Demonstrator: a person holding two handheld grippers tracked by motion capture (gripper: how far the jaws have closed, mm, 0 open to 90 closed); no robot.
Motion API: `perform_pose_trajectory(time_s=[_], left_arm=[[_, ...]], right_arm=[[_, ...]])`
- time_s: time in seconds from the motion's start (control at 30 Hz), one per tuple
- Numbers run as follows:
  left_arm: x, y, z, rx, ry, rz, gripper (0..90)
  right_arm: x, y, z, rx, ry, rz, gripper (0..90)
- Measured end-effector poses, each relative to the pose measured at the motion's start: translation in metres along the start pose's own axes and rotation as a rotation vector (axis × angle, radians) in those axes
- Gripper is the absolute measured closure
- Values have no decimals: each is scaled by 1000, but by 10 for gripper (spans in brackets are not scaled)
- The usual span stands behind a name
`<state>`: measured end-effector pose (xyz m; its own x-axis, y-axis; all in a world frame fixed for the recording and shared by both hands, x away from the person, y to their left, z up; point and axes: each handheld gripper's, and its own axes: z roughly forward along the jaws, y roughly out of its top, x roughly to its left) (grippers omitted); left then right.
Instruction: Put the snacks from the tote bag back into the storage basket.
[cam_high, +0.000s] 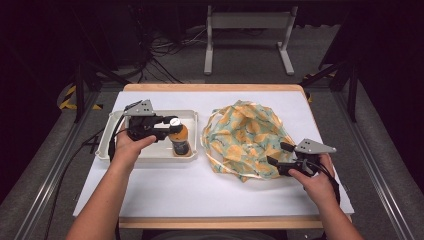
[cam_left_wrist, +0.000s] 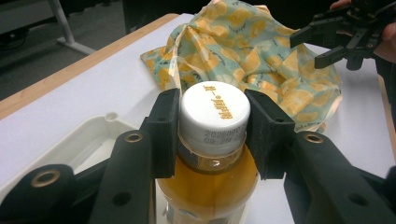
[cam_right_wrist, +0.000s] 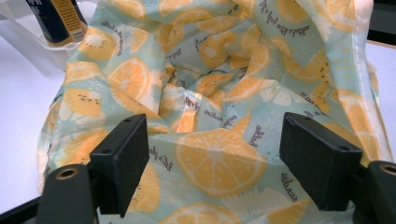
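A bottle (cam_high: 179, 140) of amber drink with a white cap (cam_left_wrist: 214, 112) stands upright in the white tray (cam_high: 150, 156) at the left. My left gripper (cam_high: 168, 128) (cam_left_wrist: 214, 135) is shut on it, one pad on each side of the cap. To the right lies a crumpled cloth bag (cam_high: 245, 137) (cam_left_wrist: 261, 56) with an orange-slice print. My right gripper (cam_high: 276, 153) (cam_right_wrist: 215, 158) stands open at the bag's near right edge, its pads (cam_right_wrist: 123, 154) wide apart with printed fabric (cam_right_wrist: 219, 158) just beyond them. The left gripper view shows that gripper (cam_left_wrist: 322, 46) beyond the bag.
The tray (cam_left_wrist: 93, 140) and bag rest on a white sheet (cam_high: 165, 190) covering a wooden table. The bag's pale handles (cam_high: 212, 122) loop toward the tray. The bottle's dark label (cam_right_wrist: 58, 18) shows at the top left of the right gripper view. Dark floor, cables and a metal stand lie beyond.
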<state>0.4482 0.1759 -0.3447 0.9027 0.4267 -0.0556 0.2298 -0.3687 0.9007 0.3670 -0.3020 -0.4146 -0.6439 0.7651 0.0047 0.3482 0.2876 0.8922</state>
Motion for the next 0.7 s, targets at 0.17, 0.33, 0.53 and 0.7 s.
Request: perform_pose_trajectory(time_s=[0.17,0.33,0.53,0.7], left_arm=[[-3,1,2,8,1,22,580],[-5,2,2,15,1,30,578],[-6,2,0,-5,-5,6,468],[-9,5,-4,-14,18,1,356]], right_arm=[[0,0,0,-2,-1,0,247],[0,0,0,-3,-2,2,247],[0,0,0,-1,-2,1,247],[0,0,0,-2,-3,2,246]])
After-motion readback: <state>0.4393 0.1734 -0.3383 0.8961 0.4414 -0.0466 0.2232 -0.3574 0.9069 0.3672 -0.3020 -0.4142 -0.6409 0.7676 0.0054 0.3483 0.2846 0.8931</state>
